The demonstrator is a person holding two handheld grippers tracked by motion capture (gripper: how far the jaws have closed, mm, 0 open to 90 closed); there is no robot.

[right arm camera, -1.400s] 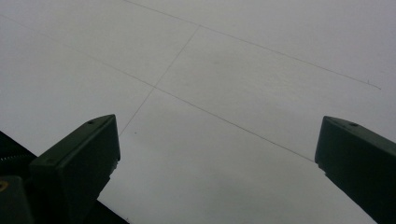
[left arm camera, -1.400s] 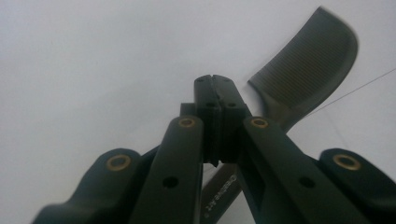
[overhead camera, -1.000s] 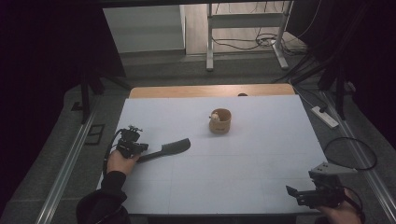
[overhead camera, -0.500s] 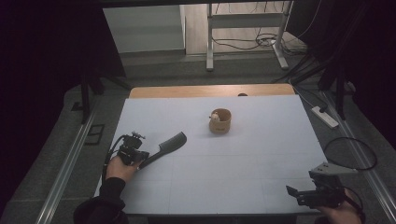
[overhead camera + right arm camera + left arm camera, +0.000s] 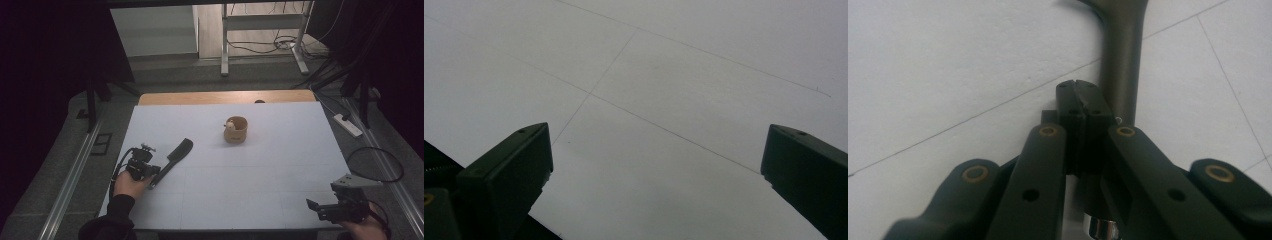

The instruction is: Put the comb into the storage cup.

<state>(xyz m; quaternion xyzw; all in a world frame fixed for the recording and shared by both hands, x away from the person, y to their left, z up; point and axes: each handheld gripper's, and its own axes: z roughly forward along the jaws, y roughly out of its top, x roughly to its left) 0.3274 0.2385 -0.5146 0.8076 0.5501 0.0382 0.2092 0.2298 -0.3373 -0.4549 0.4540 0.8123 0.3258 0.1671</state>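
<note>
Two grippers in play, and your left gripper (image 5: 150,172) is doing the work: its jaws are pinched together on the handle end of the dark spatula-like tool (image 5: 172,159), which lies on the white table (image 5: 260,200) at the left, blade angled up toward the small wooden cup (image 5: 235,129) near the middle. In the left gripper view the handle (image 5: 1120,70) runs away just beside the closed tips, so you're off-centre. Keep the squeeze firm and swing slowly, or it may twist out. Your right gripper (image 5: 320,207) sits at the near right corner, jaws spread wide, holding nothing. Compared with a second ago, the tool has pivoted from nearly sideways to a steeper diagonal, and your left hand has slid nearer; the cup and right gripper haven't budged
</note>
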